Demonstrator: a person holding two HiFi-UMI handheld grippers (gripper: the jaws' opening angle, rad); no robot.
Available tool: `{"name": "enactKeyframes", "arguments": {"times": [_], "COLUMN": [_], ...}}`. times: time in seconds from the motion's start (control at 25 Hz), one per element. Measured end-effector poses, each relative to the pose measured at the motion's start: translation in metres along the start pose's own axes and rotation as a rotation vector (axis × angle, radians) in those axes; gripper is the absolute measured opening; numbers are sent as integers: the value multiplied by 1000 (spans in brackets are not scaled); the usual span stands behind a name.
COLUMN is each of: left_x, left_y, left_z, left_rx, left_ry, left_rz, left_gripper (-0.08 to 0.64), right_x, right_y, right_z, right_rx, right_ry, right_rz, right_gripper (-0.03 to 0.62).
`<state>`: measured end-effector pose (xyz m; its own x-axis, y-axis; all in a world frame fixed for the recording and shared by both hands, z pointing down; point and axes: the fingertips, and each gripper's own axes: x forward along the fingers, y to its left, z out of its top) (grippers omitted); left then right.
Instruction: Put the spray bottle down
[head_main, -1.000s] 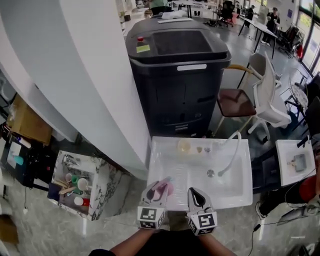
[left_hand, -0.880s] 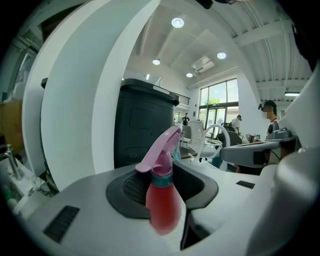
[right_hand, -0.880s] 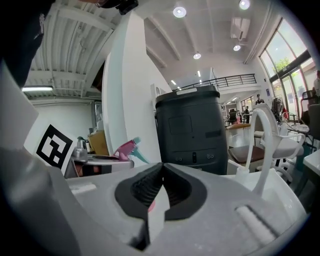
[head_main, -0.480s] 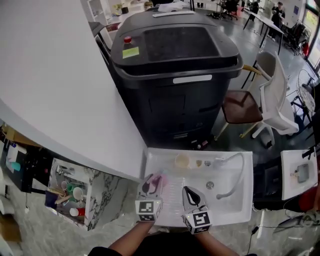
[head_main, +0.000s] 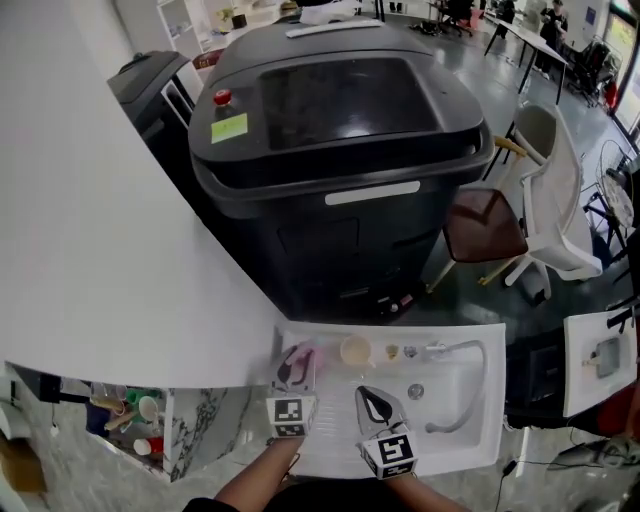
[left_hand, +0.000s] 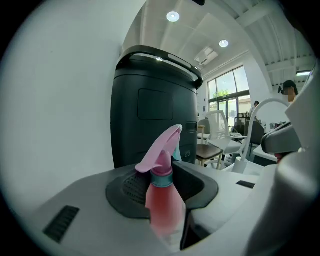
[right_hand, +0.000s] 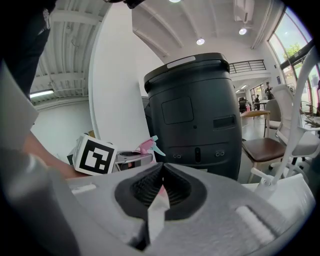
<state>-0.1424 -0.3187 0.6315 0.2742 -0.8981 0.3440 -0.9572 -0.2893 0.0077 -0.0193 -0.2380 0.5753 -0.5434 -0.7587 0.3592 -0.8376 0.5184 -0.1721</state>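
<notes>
Both tongs have pushed forward over the white sink (head_main: 465, 452): the left tongs (head_main: 292, 372) pinch the pink spray bottle (left_hand: 162, 197) upright above its far-left corner, while the right tongs (head_main: 371, 398) are pressed together, empty. Released too high or half on the rim, that tall bottle could topple toward the cup (head_main: 355, 350).

Left gripper (head_main: 292, 368) holding bottle (left_hand: 164, 202), right gripper (head_main: 373, 400) closed

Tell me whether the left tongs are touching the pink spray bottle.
Touching. The left gripper view shows the left tongs clamped on the spray bottle, pressing both sides of its body.
</notes>
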Motion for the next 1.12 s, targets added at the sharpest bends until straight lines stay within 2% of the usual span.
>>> {"name": "enactKeyframes", "arguments": {"times": [0.32,0.48,0.68,0.88,1.12], "left_x": [44,51,54,56,62], "left_y": [-2,-3,-9,-7,-12], "left_z": [-12,-20,-19,-7,-4], "left_rx": [32,59,95,91,30], "left_ry": [-27,-8,-37,-87,-117], "left_rz": [-34,-36,-53,-27,-20], "left_gripper": [152,152,152,150,149], "right_x": [11,11,8,6,4], "right_y": [-36,-43,-46,-48,-53], "right_z": [-2,-10,-15,-17,-17], "right_rx": [-1,5,8,14,9], "right_ry": [15,27,39,41,45], "right_rz": [-21,-28,-30,-24,-22], "right_gripper": [-2,-2,-2,-2,-2]}}
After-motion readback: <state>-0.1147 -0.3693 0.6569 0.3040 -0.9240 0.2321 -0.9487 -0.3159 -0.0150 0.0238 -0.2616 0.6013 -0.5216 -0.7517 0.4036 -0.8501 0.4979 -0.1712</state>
